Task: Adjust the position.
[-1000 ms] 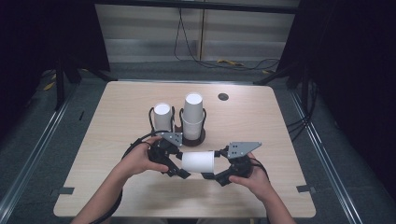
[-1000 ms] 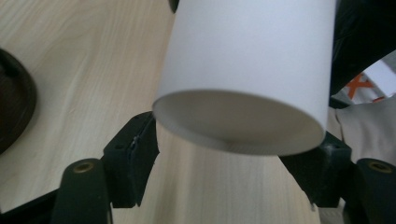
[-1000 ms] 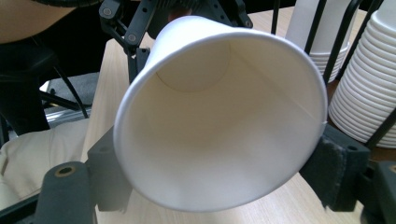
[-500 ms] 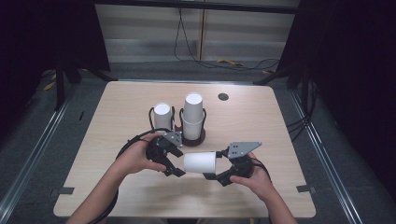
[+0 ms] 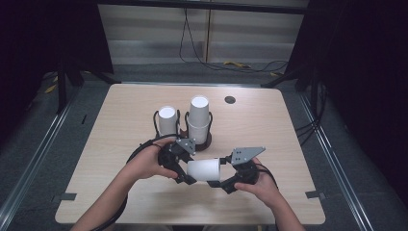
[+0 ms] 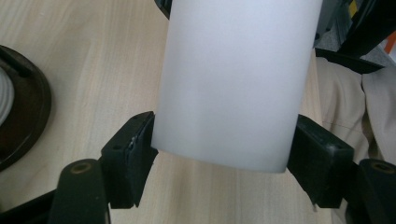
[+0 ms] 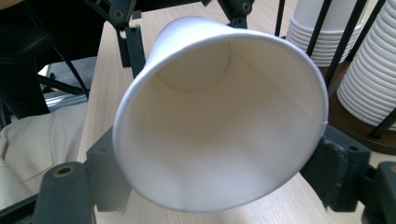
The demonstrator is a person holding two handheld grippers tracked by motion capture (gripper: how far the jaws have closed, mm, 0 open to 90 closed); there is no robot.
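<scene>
held sideways just above the pale wooden surface [image 5: 120, 192]: a white paper cup [image 5: 204, 170], near the front edge. clamped at its narrow base by the left gripper [image 5: 185, 172], fingers [image 6: 128, 156] pressing both sides; gripped at its open rim by the right gripper [image 5: 225, 179]. farther back, two stacks of white paper cups [image 5: 198, 118] upright in black wire holders [image 5: 157, 126].

You are being watched from above and behind, the high camera looking forward and down over the whole table [image 5: 120, 115]. Your two gripper cameras are facing each other at close range, sharing the paper cup [image 5: 204, 169] [image 6: 233, 84] [image 7: 219, 121]: left seeing its base, right its mouth.
</scene>
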